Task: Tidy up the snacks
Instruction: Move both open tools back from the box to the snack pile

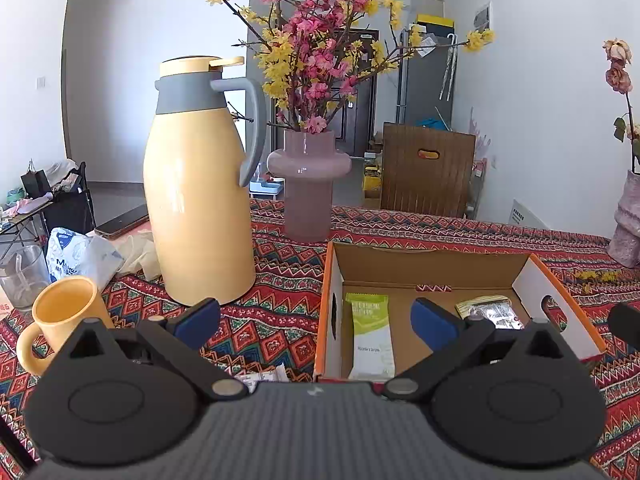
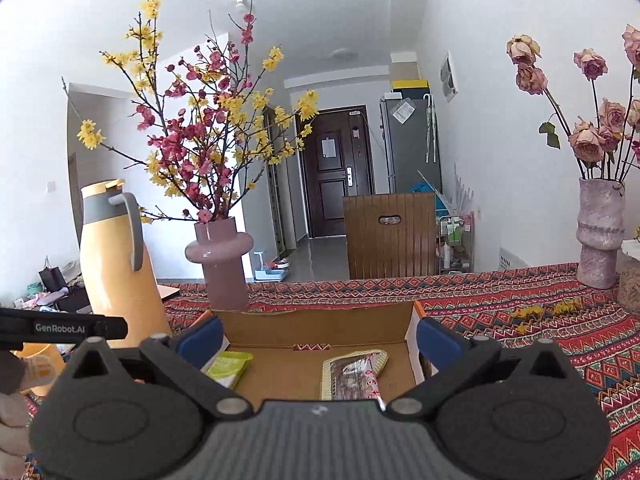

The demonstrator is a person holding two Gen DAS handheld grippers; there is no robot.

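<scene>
An open cardboard box (image 1: 432, 268) with orange edges sits on the patterned tablecloth. Inside lie a green-and-white snack packet (image 1: 370, 336) on the left and a clear-wrapped brown snack (image 1: 492, 310) on the right. My left gripper (image 1: 316, 320) is open above the box's left wall, nothing between its blue pads. A small white wrapped snack (image 1: 262, 378) shows on the cloth just under it. In the right wrist view the same box (image 2: 320, 322) holds the green packet (image 2: 228, 368) and the brown snack (image 2: 352, 374). My right gripper (image 2: 318, 340) hangs open over the box, empty.
A tall yellow thermos jug (image 1: 198, 200) and a yellow mug (image 1: 60, 320) stand left of the box. A pink vase with flowering branches (image 1: 306, 184) is behind. Another vase of dried roses (image 2: 600, 232) stands far right. A crumpled bag (image 1: 80, 256), a glass and a phone lie at the left.
</scene>
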